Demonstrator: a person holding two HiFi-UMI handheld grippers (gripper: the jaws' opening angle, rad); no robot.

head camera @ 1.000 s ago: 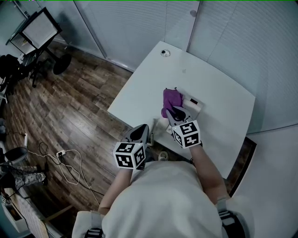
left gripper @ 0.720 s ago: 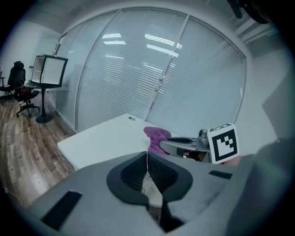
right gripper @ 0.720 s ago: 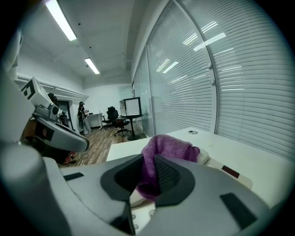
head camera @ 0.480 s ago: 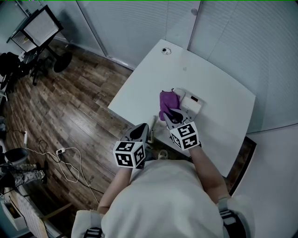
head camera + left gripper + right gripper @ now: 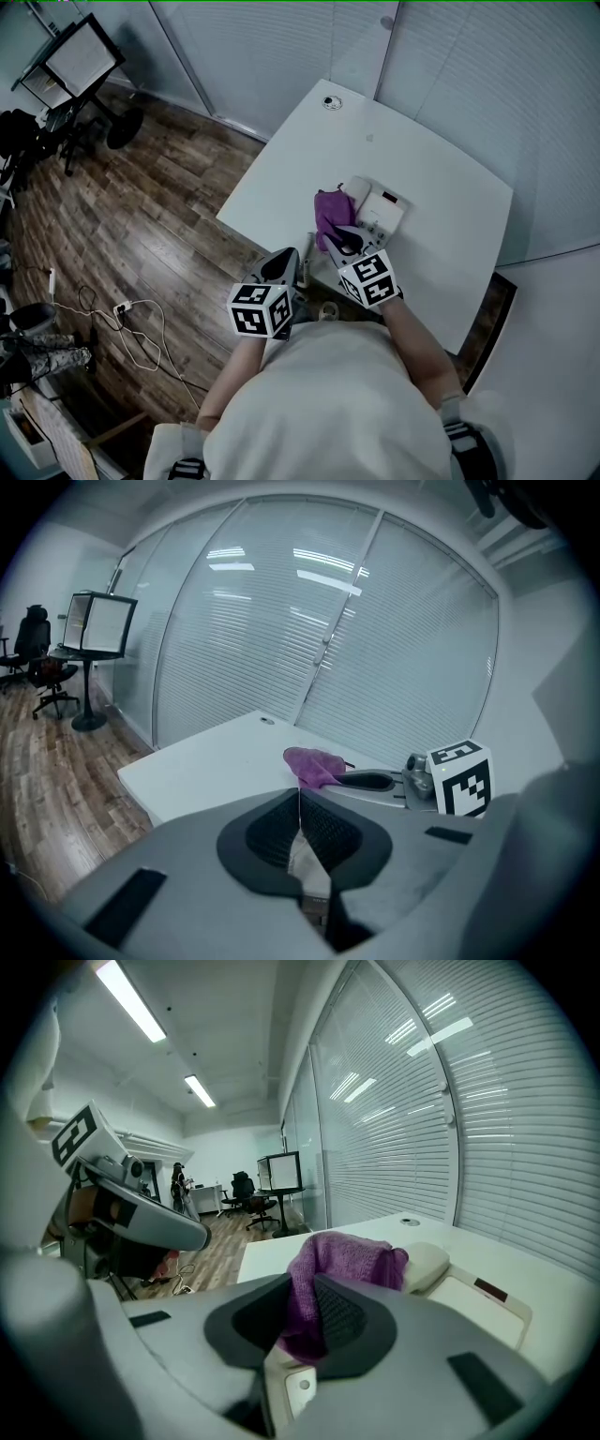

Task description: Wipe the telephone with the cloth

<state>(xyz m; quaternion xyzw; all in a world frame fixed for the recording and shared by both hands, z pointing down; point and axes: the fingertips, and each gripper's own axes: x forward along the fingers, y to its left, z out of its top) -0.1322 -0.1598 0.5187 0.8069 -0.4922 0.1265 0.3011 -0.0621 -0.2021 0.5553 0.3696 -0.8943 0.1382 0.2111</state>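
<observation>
My left tool is on the left, off the near edge of the counter. Its jaws are pressed together with nothing in them. It hangs there and does no work.

Next comes the purple cloth. My right tool has its jaws closed on one end of it, and the rest bunches up in front of the jaws. The cloth sits on the counter at the left end of the phone, right against the handset.

I think I am in the middle of the wiping step. The cloth is at the phone's left side, and most of the white top looks not yet covered. The next move should be to slide the cloth to the right across the phone. I should press softly so the phone does not skid. My left tool could come in and hold the phone steady.

I can read no words. The cube on each tool has only black and white squares. The phone has a small dark label, too tiny to read.
</observation>
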